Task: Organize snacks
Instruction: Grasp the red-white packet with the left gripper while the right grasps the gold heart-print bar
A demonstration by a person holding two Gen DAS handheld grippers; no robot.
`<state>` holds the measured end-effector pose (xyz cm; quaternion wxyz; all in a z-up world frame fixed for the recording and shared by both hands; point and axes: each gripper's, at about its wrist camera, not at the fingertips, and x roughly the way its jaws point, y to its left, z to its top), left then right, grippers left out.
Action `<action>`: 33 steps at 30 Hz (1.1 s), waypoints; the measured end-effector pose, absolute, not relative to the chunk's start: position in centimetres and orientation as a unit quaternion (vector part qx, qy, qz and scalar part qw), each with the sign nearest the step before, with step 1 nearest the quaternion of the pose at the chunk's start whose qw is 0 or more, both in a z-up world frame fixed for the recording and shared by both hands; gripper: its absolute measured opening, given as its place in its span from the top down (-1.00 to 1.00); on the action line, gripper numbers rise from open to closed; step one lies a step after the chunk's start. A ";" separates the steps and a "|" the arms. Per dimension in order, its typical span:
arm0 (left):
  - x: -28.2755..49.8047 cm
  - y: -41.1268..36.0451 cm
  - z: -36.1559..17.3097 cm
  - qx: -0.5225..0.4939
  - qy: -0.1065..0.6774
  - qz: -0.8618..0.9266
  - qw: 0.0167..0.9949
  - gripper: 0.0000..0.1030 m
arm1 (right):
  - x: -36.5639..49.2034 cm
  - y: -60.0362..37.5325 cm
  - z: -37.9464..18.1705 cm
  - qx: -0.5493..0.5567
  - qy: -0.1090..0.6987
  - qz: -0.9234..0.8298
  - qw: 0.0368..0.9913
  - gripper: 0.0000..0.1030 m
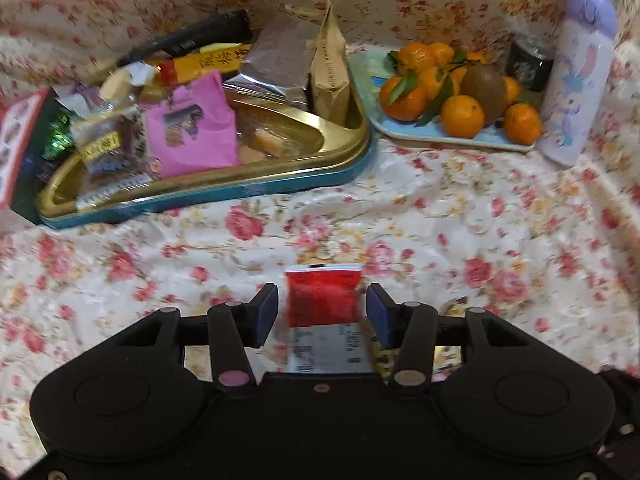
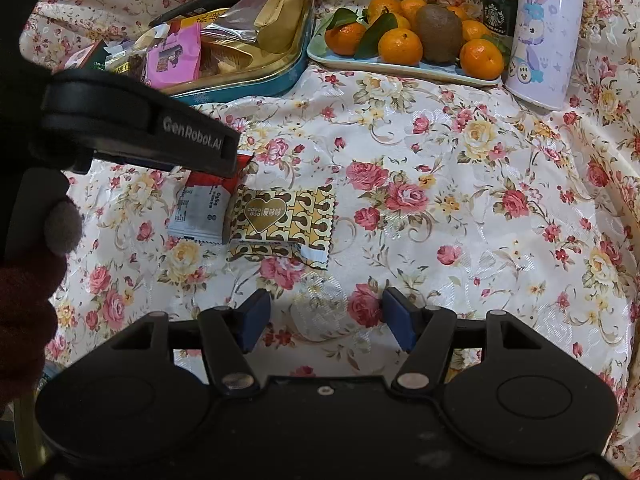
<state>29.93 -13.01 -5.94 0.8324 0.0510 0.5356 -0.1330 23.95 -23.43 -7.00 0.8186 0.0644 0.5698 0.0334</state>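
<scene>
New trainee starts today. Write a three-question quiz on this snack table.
1. True or false: the gold heart-print packet lies in the snack tin.
2. What lies between the fingers of the left gripper? A) the red-and-white packet B) a spoon C) nothing
3. Fill in: the brown fruit among the tangerines is a ____.
Key: 1 false, it lies on the floral cloth; 2 A; 3 kiwi.

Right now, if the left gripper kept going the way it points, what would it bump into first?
Probably the red and white snack packet, lying on the floral tablecloth between the left gripper's open fingers. The pads look clear of it, though depth is hard to judge.
</scene>
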 end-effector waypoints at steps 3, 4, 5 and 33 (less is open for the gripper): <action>30.1 -13.4 -6.4 0.071 0.535 -0.129 0.832 -0.09 | 23.9 -23.4 -7.0 0.066 0.569 0.033 0.819 -0.30; 30.1 -13.5 -6.8 0.076 0.537 -0.126 0.831 -0.09 | 23.9 -23.4 -7.0 0.068 0.569 0.032 0.819 -0.30; 30.1 -13.6 -7.1 0.080 0.540 -0.122 0.829 -0.10 | 23.9 -23.5 -7.0 0.068 0.569 0.033 0.819 -0.30; 29.0 -3.6 -8.3 0.074 0.548 -0.077 0.830 -0.04 | 24.9 -22.7 -5.4 0.130 0.552 0.049 0.822 -0.13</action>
